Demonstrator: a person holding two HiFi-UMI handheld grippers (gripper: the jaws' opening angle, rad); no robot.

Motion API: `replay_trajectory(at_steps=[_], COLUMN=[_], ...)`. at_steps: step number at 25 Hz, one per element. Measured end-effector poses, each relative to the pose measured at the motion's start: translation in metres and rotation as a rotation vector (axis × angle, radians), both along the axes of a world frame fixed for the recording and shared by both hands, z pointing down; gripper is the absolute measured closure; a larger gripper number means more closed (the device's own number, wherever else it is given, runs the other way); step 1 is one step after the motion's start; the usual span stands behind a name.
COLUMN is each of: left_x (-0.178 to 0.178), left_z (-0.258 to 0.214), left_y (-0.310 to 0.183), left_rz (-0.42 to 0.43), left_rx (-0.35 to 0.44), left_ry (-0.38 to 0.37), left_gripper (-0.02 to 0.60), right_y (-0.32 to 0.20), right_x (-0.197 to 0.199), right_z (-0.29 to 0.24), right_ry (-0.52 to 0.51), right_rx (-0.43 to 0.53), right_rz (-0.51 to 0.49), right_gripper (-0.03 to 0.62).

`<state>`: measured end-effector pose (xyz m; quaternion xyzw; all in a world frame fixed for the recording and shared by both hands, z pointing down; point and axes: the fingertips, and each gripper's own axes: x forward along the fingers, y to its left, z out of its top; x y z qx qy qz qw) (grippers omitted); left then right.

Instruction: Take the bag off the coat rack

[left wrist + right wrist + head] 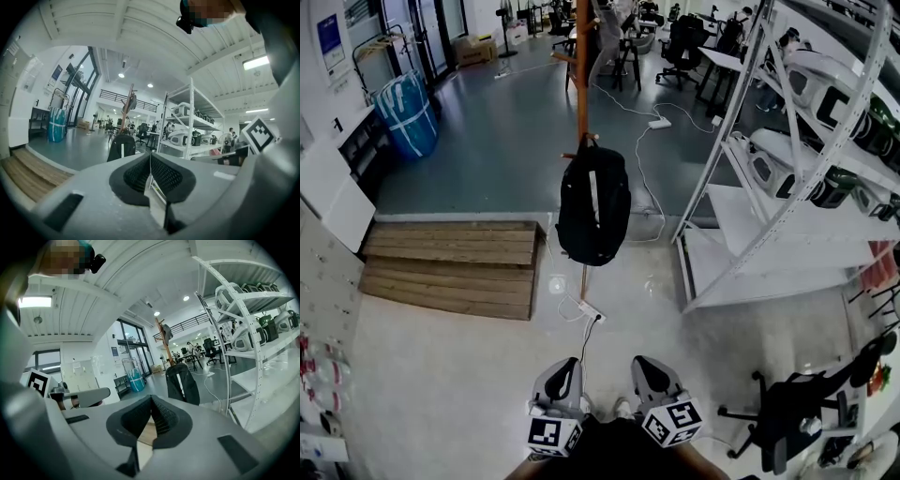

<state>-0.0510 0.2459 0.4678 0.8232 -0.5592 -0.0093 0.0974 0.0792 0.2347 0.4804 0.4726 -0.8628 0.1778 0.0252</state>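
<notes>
When you look down in the head view, the bag point(593, 204) hangs on the coat rack point(582, 84), flat against the near side of its pole and just under a peg. It looks like a soft fabric backpack, rather full. I judge it will sag and swing when lifted, and it is more heavy than slippery. Take it at the loop on its top, close to the peg. Its long axis runs along the pole, with the top toward the peg and the bottom toward the floor. The left gripper point(562, 375) and right gripper point(647, 373) are low and well apart from the rack, and both point toward it.

In the left gripper view, the jaws are pressed together with nothing between them. The bag point(121, 146) hangs upright, low on the rack's pole, with its pale stripe facing you.

In the right gripper view, the jaws are also closed on nothing. The bag point(183, 383) hangs under the rack's hooks, upright, with the stripe vertical.
</notes>
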Motion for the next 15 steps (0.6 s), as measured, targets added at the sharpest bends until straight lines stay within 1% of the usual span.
replay_trajectory(at_steps=[4,8,12,15], left_x=[-0.011,-0.021,-0.036,-0.043], left_z=[-0.001,0.003,0.008,0.013], left_y=[0.002,0.006,0.007,0.006], left_rz=[0.010,0.036,0.053,0.067], left_rx=[0.010,-0.015,0.012,-0.009], left_ry=[-0.001,0.008,0.019,0.016], left_gripper=[0.562,0.561,0.562,0.563], right_y=[0.001,0.003,0.008,0.010], right_x=[-0.016,-0.030,-0.044,-0.048], right_z=[-0.002,-0.003,-0.001,0.003], right_ry=[0.010,0.014,0.012,0.011], right_rx=[0.005,0.018,0.022,0.011], right_rz=[0.003,0.019,0.048,0.070], right_gripper=[0.582,0.582,0.582,0.582])
